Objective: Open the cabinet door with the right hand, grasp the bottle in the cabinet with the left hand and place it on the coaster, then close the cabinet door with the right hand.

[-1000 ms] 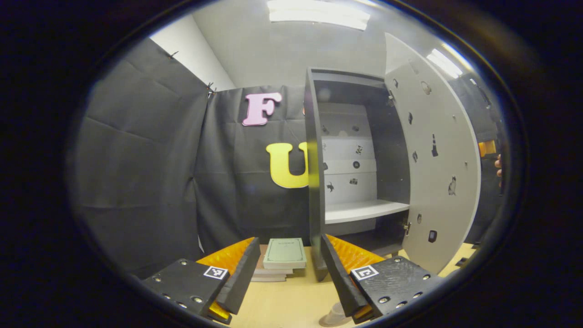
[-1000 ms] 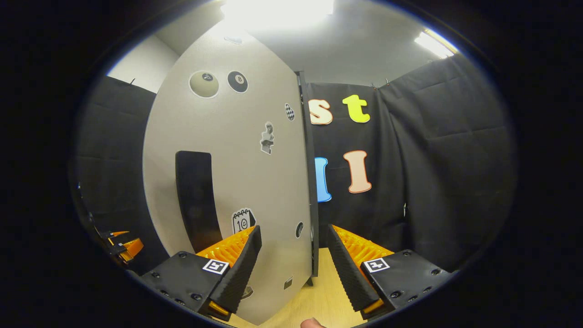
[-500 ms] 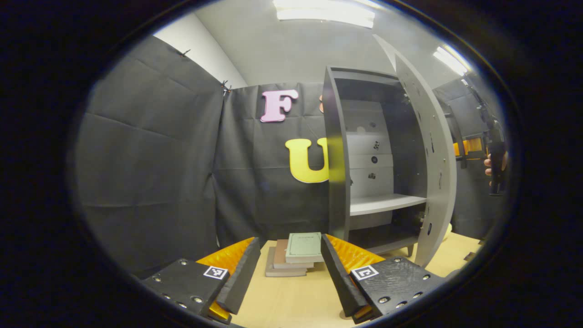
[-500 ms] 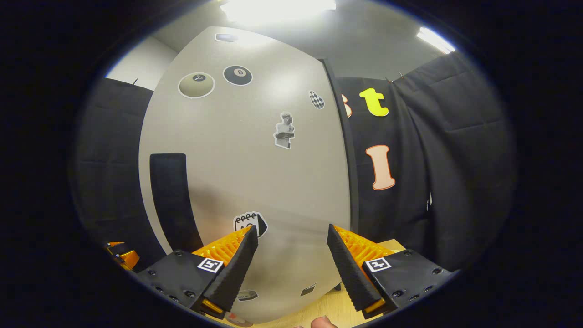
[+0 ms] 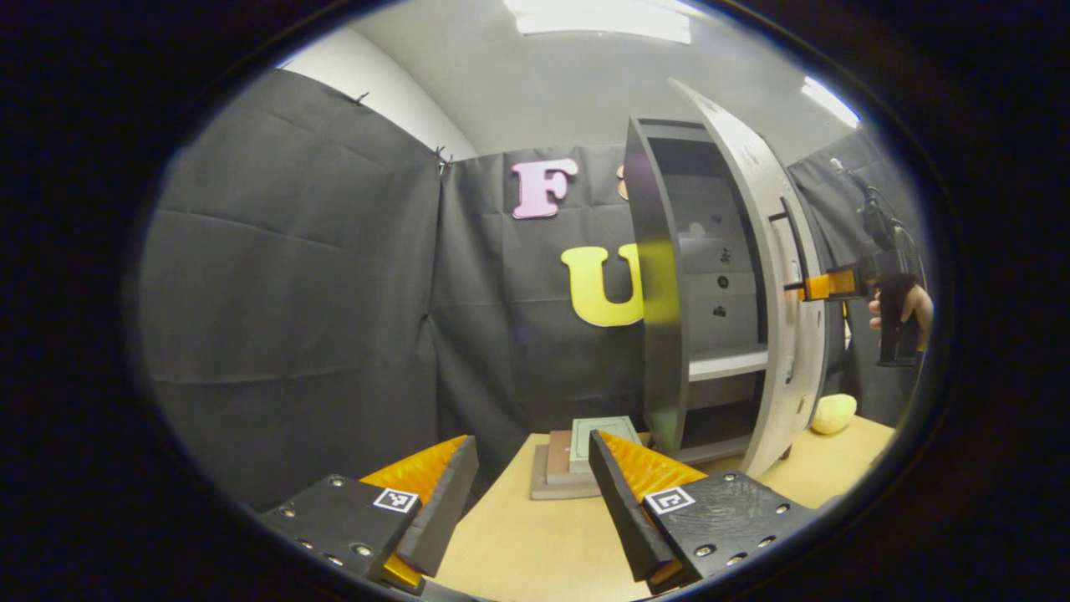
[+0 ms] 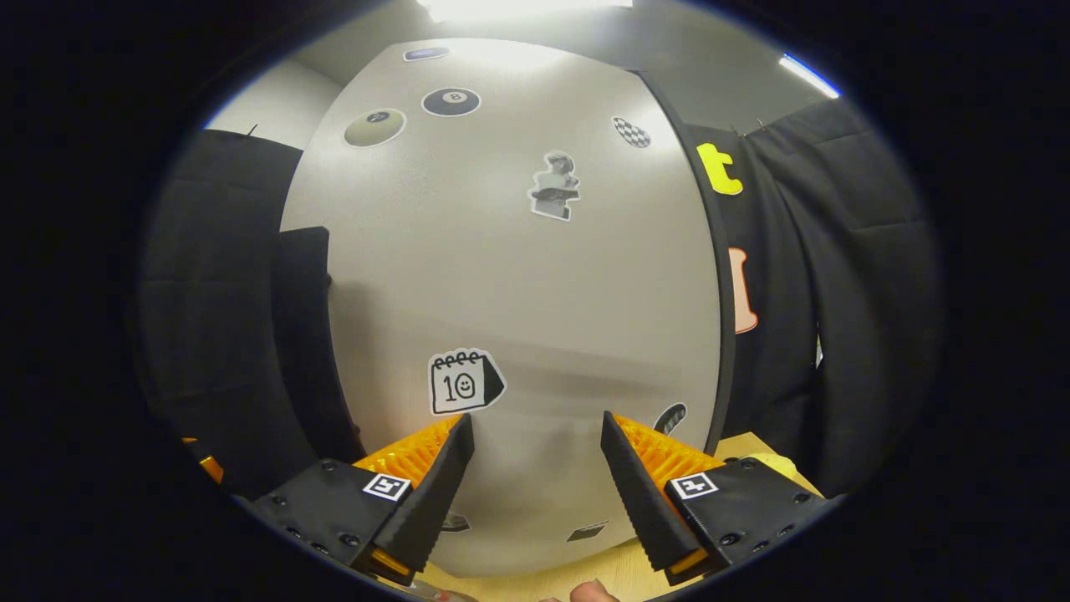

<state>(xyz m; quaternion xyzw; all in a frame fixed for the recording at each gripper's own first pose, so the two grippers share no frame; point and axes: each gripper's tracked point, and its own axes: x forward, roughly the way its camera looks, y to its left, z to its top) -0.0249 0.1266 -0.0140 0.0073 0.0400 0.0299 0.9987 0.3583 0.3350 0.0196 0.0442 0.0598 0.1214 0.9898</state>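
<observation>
The grey cabinet (image 5: 660, 334) stands on the table at the right of the left gripper view, its door (image 5: 777, 276) swung most of the way towards shut. A narrow gap still shows an inner shelf (image 5: 727, 364). My right gripper (image 5: 807, 287), held by a hand (image 5: 913, 308), points at the door's outer face. In the right gripper view that sticker-covered door (image 6: 518, 276) is very close. Its dark handle (image 6: 305, 334) runs down the left, and my right gripper (image 6: 535, 443) is open just in front of it. My left gripper (image 5: 531, 468) hangs open over the table, holding nothing.
A stack of books (image 5: 577, 456) lies on the wooden table (image 5: 535, 543) just left of the cabinet foot. A pale yellow rounded object (image 5: 833, 412) sits on the table beyond the door. Black cloth walls close in on the left and behind.
The door has swung from wide open to nearly shut, with my right gripper following its outer face. The left gripper view has drawn back and turned, so the cabinet sits farther right.
</observation>
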